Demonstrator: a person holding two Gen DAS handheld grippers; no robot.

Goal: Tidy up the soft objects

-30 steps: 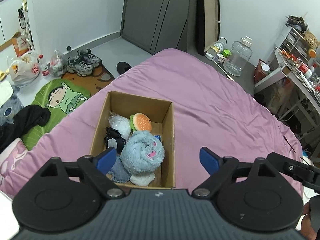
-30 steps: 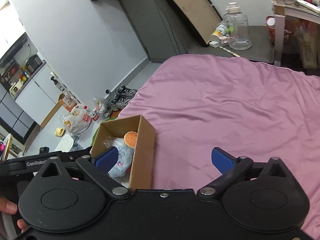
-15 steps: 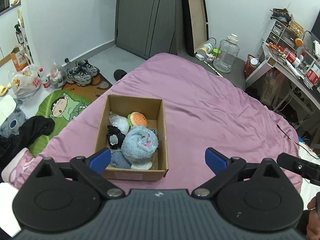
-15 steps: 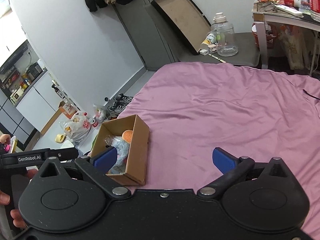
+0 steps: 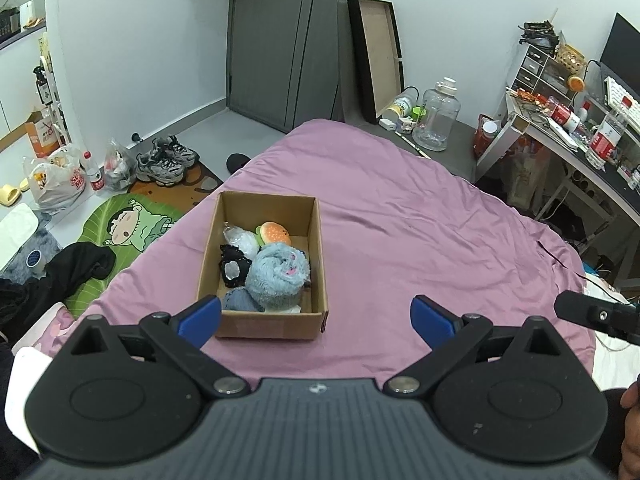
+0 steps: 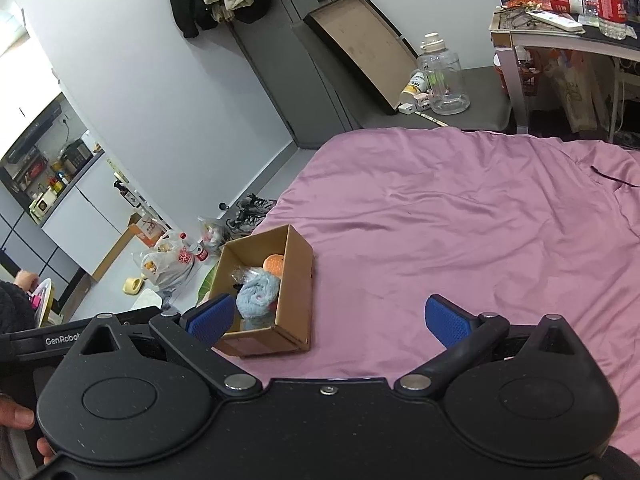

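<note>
Both grippers (image 5: 316, 316) (image 6: 326, 318) tilt downward, jaws wide; box (image 5: 276, 322) ahead.

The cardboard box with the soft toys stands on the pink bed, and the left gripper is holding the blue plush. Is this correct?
Not quite. The left gripper holds nothing: in the left wrist view its jaws stand wide open and have just been opening. The blue plush lies inside the box, which does stand on the pink bed.

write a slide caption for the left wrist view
Open left gripper above a cardboard box of soft toys on a pink bedspread.
</note>
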